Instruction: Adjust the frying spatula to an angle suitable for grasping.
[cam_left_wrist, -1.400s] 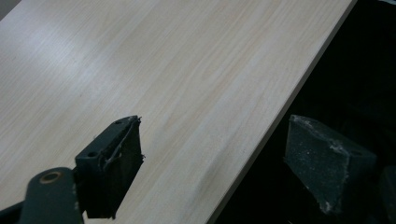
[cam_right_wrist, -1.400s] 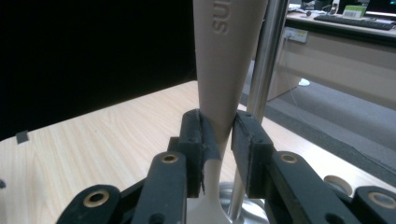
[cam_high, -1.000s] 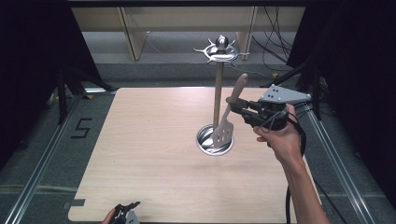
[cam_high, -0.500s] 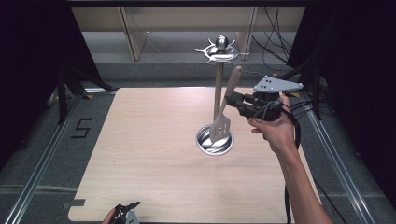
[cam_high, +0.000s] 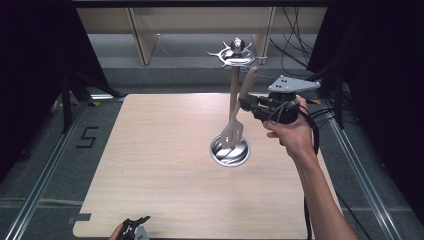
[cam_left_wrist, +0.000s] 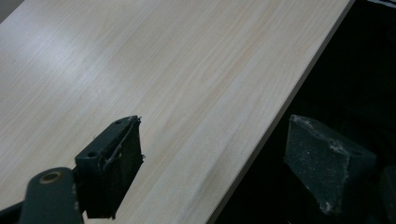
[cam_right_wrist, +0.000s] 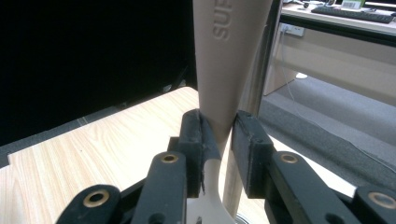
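Observation:
A beige slotted spatula (cam_high: 232, 132) hangs tilted beside the pole of a metal utensil stand (cam_high: 234, 95), with its head over the stand's round base (cam_high: 230, 152). My right gripper (cam_high: 248, 103) is shut on the spatula's handle, and the handle's end reaches up near the hooks at the top (cam_high: 237, 54). In the right gripper view the handle (cam_right_wrist: 231, 56) is pinched between the two black jaws of the right gripper (cam_right_wrist: 218, 135), with the pole right behind it. My left gripper (cam_high: 134, 229) rests at the table's near edge. Its jaws stand open with nothing between them (cam_left_wrist: 215, 158).
The light wooden table (cam_high: 150, 150) carries the stand right of its middle. Metal rails (cam_high: 45, 175) run along both sides. Shelving and cables stand beyond the far edge. In the left gripper view the table edge (cam_left_wrist: 280, 107) drops off into darkness.
My right hand has carried the spatula a little up and to the left, closer to the stand's pole. The left gripper has stayed where it was.

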